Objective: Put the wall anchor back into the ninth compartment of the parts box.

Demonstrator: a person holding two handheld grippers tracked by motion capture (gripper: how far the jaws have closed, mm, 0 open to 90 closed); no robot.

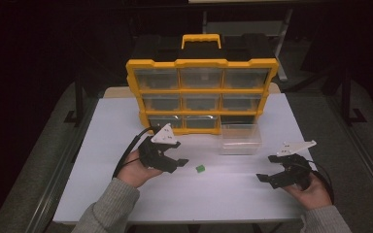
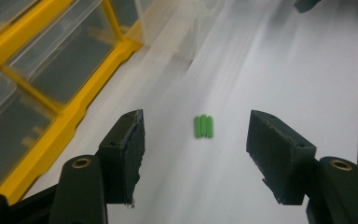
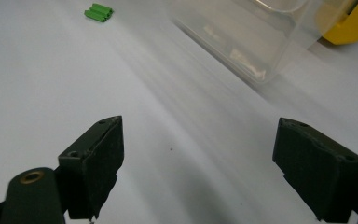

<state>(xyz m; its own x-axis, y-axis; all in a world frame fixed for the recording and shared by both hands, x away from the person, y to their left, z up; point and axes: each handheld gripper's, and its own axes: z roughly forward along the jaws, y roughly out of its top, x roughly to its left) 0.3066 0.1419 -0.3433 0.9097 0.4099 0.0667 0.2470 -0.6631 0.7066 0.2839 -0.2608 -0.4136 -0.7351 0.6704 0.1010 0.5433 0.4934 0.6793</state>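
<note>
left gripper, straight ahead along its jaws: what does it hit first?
Most likely the small green ribbed plastic piece on the white table: it lies ahead, centred between the open left gripper jaws, untouched. Depth unclear; the clear plastic bin sits farther off.

The organiser [image 1: 201,90] is stood at the table's [image 1: 102,194] far edge, midway along it. The bin [image 1: 240,139] is set just before the organiser's right end, on the table. The block [image 1: 200,168] is laid near the table's middle, left of and nearer than the bin. The left gripper [image 1: 177,156] is held just left of the block, the right gripper [image 1: 267,168] near the right edge.
</note>
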